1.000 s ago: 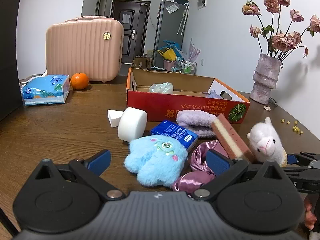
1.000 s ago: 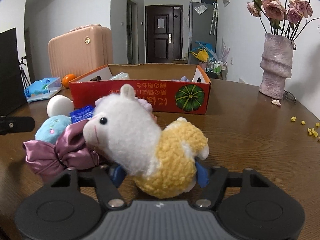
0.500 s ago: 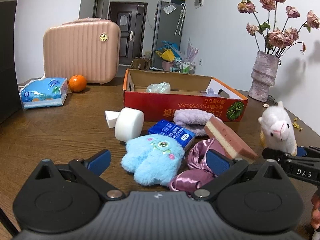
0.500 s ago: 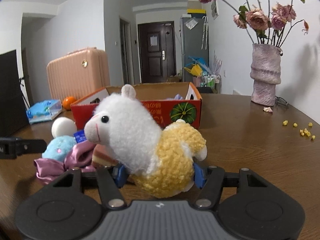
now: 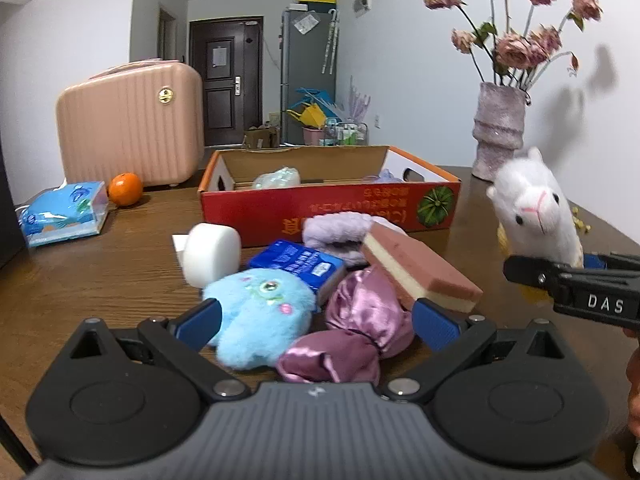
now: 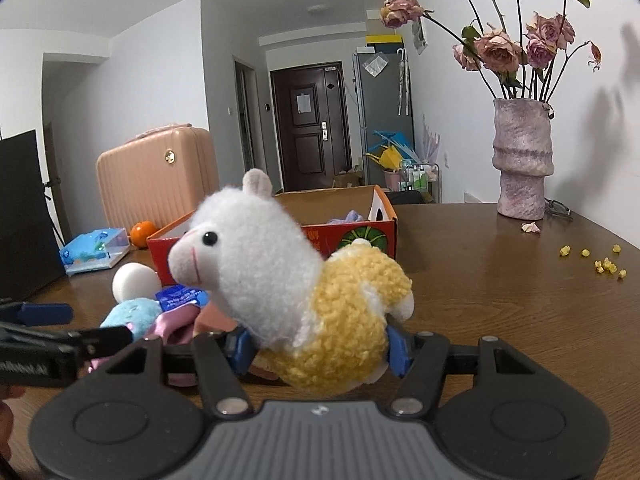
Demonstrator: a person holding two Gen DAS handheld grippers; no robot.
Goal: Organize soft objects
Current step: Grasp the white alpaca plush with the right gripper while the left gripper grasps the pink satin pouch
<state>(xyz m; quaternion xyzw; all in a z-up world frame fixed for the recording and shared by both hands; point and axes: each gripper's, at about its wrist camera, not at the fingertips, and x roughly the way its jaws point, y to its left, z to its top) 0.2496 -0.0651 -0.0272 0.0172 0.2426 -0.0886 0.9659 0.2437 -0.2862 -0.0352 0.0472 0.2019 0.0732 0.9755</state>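
Your right claw point(image 6: 316, 350) grips the white-and-yellow plush alpaca point(image 6: 288, 280) by its woolly yellow body, held above the brown wooden counter point(image 6: 500, 280), in front of the red cardboard box point(image 6: 352, 236). Your left claw point(image 5: 316, 324) stands wide with nothing between its blue pads, just behind the fluffy light-blue plush monster point(image 5: 260, 312) and the shiny purple satin scrunchie point(image 5: 356, 332). Beyond these lie a pink-and-cream sponge block point(image 5: 420, 270), a blue tissue packet point(image 5: 300, 258) and a white foam cylinder point(image 5: 210, 254).
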